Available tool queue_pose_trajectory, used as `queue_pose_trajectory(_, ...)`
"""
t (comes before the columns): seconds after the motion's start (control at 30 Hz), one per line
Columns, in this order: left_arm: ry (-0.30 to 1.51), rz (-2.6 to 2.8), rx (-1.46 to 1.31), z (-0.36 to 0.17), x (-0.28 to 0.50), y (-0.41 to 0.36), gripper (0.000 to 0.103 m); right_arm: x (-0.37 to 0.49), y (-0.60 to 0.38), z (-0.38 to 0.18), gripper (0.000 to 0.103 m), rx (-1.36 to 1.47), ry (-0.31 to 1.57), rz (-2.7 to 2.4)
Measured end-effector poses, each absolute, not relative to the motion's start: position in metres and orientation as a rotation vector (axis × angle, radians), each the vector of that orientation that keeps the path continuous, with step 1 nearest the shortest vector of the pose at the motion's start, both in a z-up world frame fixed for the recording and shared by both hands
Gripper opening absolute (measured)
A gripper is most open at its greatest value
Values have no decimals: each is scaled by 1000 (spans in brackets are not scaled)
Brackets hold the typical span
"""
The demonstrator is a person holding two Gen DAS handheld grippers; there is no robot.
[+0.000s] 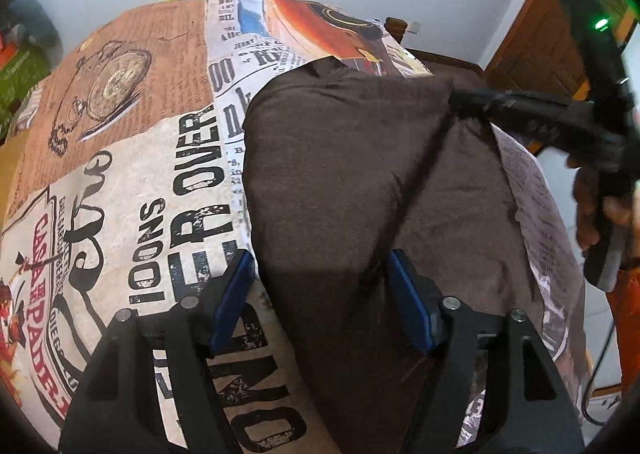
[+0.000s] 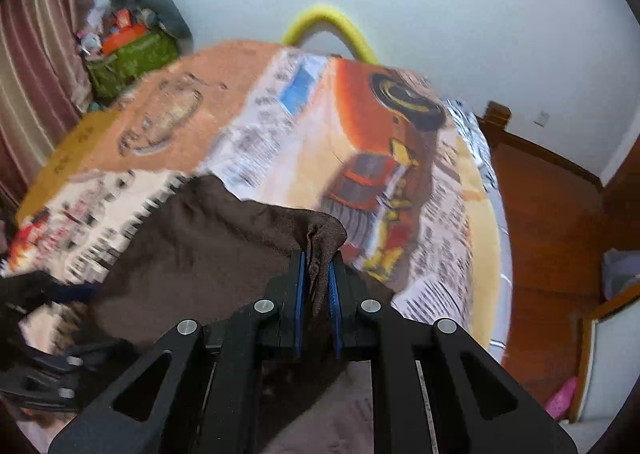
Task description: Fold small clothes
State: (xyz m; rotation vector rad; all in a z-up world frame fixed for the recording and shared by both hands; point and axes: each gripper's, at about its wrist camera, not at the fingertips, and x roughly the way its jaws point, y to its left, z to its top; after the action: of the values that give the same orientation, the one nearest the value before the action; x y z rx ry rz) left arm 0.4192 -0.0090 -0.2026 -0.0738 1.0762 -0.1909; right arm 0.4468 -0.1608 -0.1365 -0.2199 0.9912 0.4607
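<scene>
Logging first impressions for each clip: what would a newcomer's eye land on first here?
The dark brown garment sprawled across the middle of the loud newspaper-print bedspread. Next, the right gripper, jaws pinched on a bunched corner of that garment, while the left gripper hangs open over its near edge.

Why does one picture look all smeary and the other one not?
Right wrist view: the printed bedspread is streaked with motion blur, while the right gripper and the brown cloth it pinches stay sharp. Left wrist view: the print is crisp, only the far gripper at the right edge looks soft. Both views bend straight edges, fisheye style.
</scene>
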Motion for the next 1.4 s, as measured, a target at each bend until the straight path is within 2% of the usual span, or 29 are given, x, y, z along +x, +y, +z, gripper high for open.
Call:
queue_pose_trajectory(0.07,1077,-193,-72,-203,418,-11,69,443,-162,-145,11,-257,997,445)
queue_pose_trajectory(0.13,1082,-193,-80,-205,419,-11,70,437,-162,-148,18,-297,991,427)
queue_pose_trajectory(0.3,1094,-211,-96,-205,419,-14,70,417,-177,-127,46,-211,969,438)
queue_pose_trajectory(0.4,1098,-230,-117,-203,414,-14,70,398,-193,-112,59,-101,949,482)
queue_pose_trajectory(0.47,1114,-256,-142,-203,408,-13,69,383,-203,-109,63,-60,943,489)
queue_pose_trajectory(0.6,1146,-299,-171,-203,393,-15,61,355,-213,-116,63,-24,979,499)
queue_pose_trajectory(0.67,1157,-297,-173,-204,388,-16,53,344,-217,-123,63,-4,999,500)
queue_pose_trajectory(0.73,1163,-262,-164,-205,386,-17,24,334,-219,-129,63,31,1025,503)
queue_pose_trajectory(0.83,1132,-232,-107,-199,379,-18,11,326,-219,-133,63,81,1050,506)
queue_pose_trajectory(1.03,1084,-136,4,-181,352,5,8,313,-202,-129,63,91,1060,518)
queue_pose_trajectory(1.27,1148,-114,16,-176,327,43,8,296,-158,-125,63,76,1040,636)
queue_pose_trajectory(1.37,1146,-123,29,-173,317,44,18,291,-135,-130,63,41,1036,670)
queue_pose_trajectory(1.4,1134,-130,31,-171,312,44,25,291,-131,-132,63,31,1036,676)
